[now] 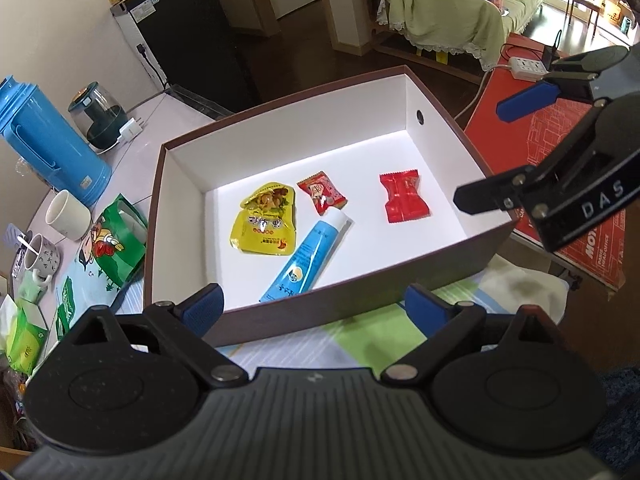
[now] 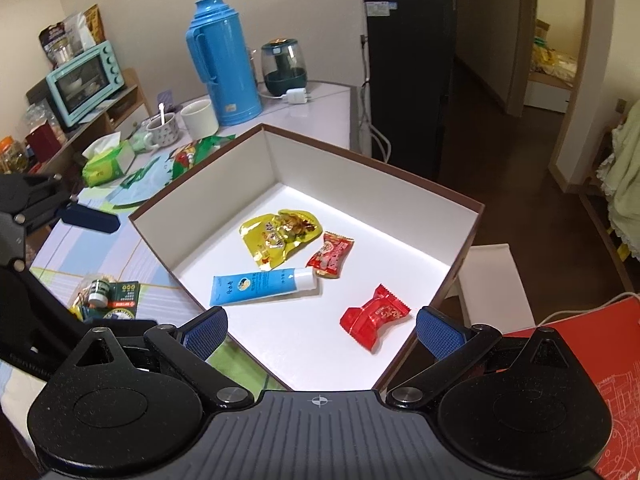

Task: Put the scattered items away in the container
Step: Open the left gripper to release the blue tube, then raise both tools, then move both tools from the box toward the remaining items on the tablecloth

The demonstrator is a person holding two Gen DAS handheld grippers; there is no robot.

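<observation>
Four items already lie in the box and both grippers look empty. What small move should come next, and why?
Probably swing the open left gripper toward the small bottle lying outside the box, beside a green carton; it looks like a remaining scattered item.

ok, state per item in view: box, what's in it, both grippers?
box: open-topped, upright on the table
yellow snack pouch: lying flat in the box
blue tube: lying in the box, white cap on
small red candy: in the box, wrapped, beside the tube's cap
large red candy: in the box, wrapped, apart from the rest
left gripper: open, empty
right gripper: open, empty
</observation>
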